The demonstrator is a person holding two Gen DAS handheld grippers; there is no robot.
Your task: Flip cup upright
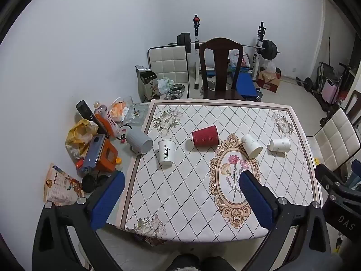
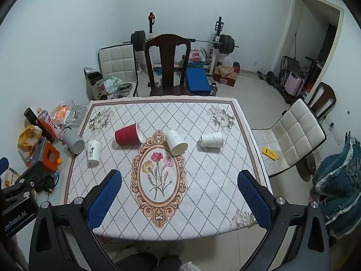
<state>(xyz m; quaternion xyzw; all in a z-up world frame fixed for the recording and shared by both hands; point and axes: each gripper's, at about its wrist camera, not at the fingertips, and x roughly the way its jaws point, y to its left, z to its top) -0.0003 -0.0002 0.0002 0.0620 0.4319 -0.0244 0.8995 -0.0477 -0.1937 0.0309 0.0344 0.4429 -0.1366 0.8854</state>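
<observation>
Four paper cups in a row across the middle band of the diamond-patterned floral tablecloth (image 1: 191, 192), plus a fifth, a grey cylindrical cup (image 1: 140, 143), on its side at the cloth's left edge. From left to right in the left wrist view: white paper cup with black calligraphy (image 1: 166, 152), seemingly standing mouth up; red ribbed paper cup (image 1: 205, 136) on its side, left of centre; plain white paper cup (image 1: 251, 145) tipped over just right of centre, mouth toward the lower right; second plain white paper cup (image 1: 279, 144) on its side further right. Left gripper (image 1: 182, 199) low in the frame, jaws spread wide, grasping nothing, well apart from every cup. Right gripper (image 2: 179, 199) likewise released and empty at the bottom of the right wrist view, either side of the oval flower medallion (image 2: 159, 171). Looks barely begun: at most one cup upright, with three paper cups, and possibly the grey one, left to turn. No telling the next target from the task line alone. Remaining for each fallen cup, by this reading: approach, grasp on the wall, rotation to mouth-up, set-down.
</observation>
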